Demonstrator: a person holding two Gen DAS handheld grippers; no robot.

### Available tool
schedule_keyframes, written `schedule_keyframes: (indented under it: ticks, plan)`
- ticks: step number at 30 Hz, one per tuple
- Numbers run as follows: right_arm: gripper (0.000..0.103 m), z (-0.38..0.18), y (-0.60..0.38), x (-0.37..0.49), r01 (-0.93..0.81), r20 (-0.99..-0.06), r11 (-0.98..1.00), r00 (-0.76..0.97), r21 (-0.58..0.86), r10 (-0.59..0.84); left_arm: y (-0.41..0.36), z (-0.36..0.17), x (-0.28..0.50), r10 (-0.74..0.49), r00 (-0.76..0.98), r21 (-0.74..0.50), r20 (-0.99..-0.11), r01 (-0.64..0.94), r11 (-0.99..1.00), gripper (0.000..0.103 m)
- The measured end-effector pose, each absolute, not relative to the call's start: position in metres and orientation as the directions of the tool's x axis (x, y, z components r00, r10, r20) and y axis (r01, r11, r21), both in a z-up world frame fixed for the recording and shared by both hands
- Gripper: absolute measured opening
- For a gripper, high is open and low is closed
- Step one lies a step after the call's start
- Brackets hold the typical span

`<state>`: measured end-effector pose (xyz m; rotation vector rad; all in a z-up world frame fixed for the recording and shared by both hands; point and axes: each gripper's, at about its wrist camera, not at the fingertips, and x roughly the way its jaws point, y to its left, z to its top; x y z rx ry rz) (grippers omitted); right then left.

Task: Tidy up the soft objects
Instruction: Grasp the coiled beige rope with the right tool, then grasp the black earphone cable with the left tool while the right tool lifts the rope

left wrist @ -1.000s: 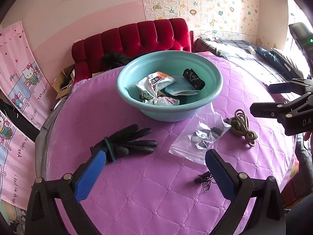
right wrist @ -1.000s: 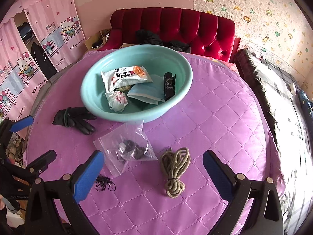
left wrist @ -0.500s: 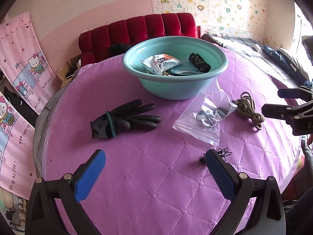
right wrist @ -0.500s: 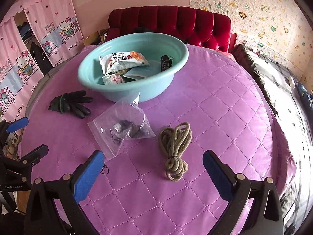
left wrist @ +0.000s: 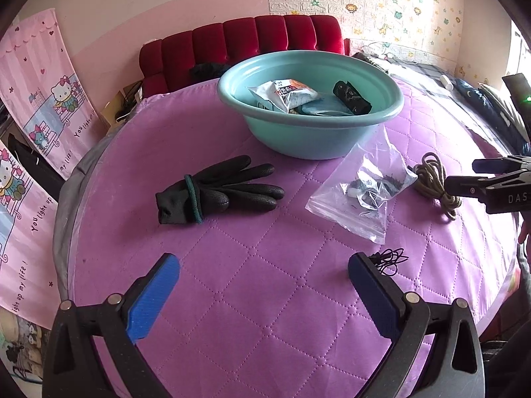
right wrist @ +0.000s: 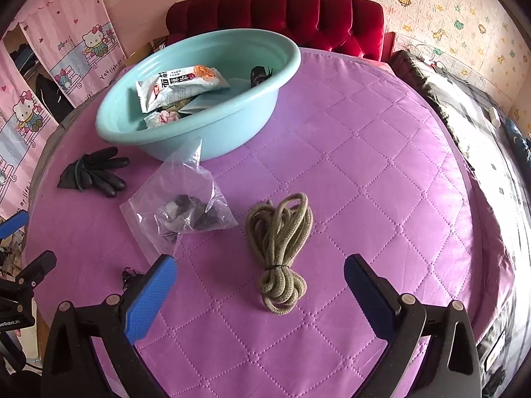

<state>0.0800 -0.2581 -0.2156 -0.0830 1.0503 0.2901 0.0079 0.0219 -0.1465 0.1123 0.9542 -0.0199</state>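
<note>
In the left wrist view, the black glove [left wrist: 219, 190] lies flat at centre left on the purple quilted cover [left wrist: 265, 315], fingers pointing right. Above it, in the upper middle, the teal basin [left wrist: 308, 139] holds a snack packet [left wrist: 285, 94], a black pouch [left wrist: 351, 98] and what may be a pale flat pack, partly hidden. Right of centre a clear zip bag [left wrist: 365, 192] rests just beside the basin, and the coiled olive rope [left wrist: 434, 182] lies at its right edge. A small tangle of black bands [left wrist: 391, 260] sits lower right, near the left gripper [left wrist: 264, 293], whose blue pads stand wide apart and empty. In the right wrist view, the right gripper [right wrist: 260, 293] is likewise spread wide, the rope's lower end between its fingers, untouched.
</note>
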Motion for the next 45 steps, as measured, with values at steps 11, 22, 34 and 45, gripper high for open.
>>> schedule_keyframes:
  ticks: [11,22,34,45]
  plan:
    - [0.097,-0.244,-0.264,0.117,-0.248,-0.902,0.965,0.393,0.081,0.177,0.029,-0.161,0.015,0.031,0.537,0.068,-0.843,0.05,0.996,0.103]
    - [0.023,-0.263,-0.261,0.143,-0.245,-0.92,0.963,0.339,0.115,0.196,0.026,-0.167,0.023,0.007,0.506,0.054,-0.863,0.079,0.995,0.103]
    - [0.02,-0.242,-0.266,0.134,-0.21,-0.915,0.966,0.342,0.149,0.215,0.0,-0.176,0.028,-0.091,0.47,-0.001,-0.878,0.187,0.982,0.103]
    - [0.02,-0.221,-0.274,0.114,-0.205,-0.905,0.966,0.362,0.158,0.225,-0.035,-0.19,0.036,-0.193,0.387,-0.069,-0.902,0.311,0.948,0.103]
